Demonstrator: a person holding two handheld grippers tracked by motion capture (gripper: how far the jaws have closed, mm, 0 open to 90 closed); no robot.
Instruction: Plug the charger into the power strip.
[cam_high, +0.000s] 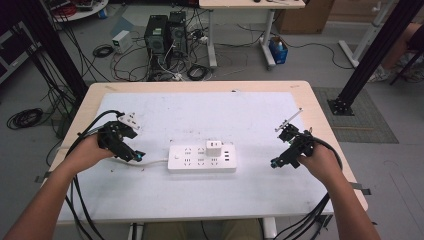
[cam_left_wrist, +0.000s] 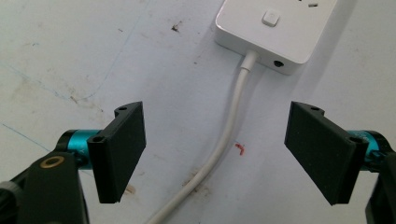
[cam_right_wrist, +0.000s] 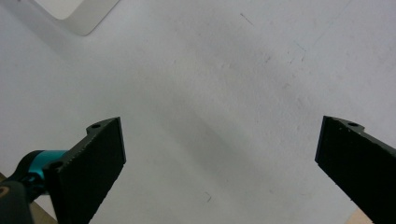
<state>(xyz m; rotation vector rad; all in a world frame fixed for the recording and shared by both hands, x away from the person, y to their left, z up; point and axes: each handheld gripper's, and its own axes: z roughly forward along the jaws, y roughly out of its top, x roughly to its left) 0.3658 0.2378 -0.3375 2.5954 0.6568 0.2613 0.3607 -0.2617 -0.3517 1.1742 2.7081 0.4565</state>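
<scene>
**A:** From the high view, the white power strip (cam_high: 202, 157) lies mid-counter (cam_high: 150, 195) with a white adapter (cam_high: 214, 148) plugged into its top. The left gripper (cam_high: 138, 156) is just beside the strip's cord end and the right gripper (cam_high: 274, 163) is well apart from its far end. There's also a small white socket block (cam_high: 131, 120) behind the left hand (cam_high: 89, 152), away from the strip.

**B:** And the left gripper view?

**A:** The fingers (cam_left_wrist: 119, 151) are spread wide with nothing held, straddling the cable (cam_left_wrist: 224, 140) where it leaves the strip. I'd say close low on the body, not on the cord, or it'll just drag.

**B:** Right gripper view?

**A:** The fingers (cam_right_wrist: 88, 170) are wide here too and hold nothing, over bare counter with a strip corner (cam_right_wrist: 77, 16) far off. Nothing blocks its way to the strip, though the adapter stands proud, so come in from the side.
</scene>
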